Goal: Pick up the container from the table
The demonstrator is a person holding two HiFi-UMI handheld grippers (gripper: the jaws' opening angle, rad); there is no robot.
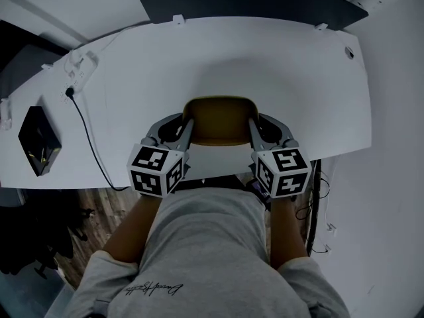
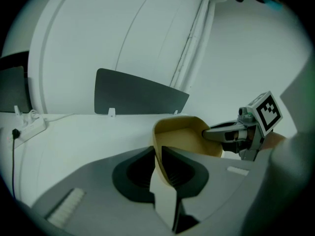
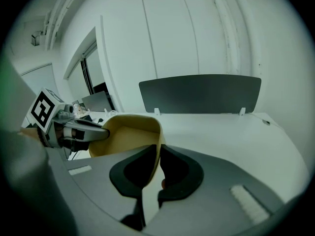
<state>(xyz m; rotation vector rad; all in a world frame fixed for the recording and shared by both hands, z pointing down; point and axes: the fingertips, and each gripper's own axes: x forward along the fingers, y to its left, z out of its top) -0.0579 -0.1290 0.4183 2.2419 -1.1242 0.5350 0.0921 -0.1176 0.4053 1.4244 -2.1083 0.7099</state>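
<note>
Clamping container (image 1: 220, 119) walls, left hand-held gripper (image 2: 158, 155), right hand-held gripper (image 3: 160, 156), underside hidden

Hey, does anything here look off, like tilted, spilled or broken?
Nothing stands out. The yellow container sits roughly level between the left tongs and the right tongs, each clamped on one side wall. It looks empty and undamaged, and nothing is spilled on the white table.

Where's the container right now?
Head view, centre, near edge of the table: the container is held by the left gripper on its left wall, the right gripper on its right.
</note>
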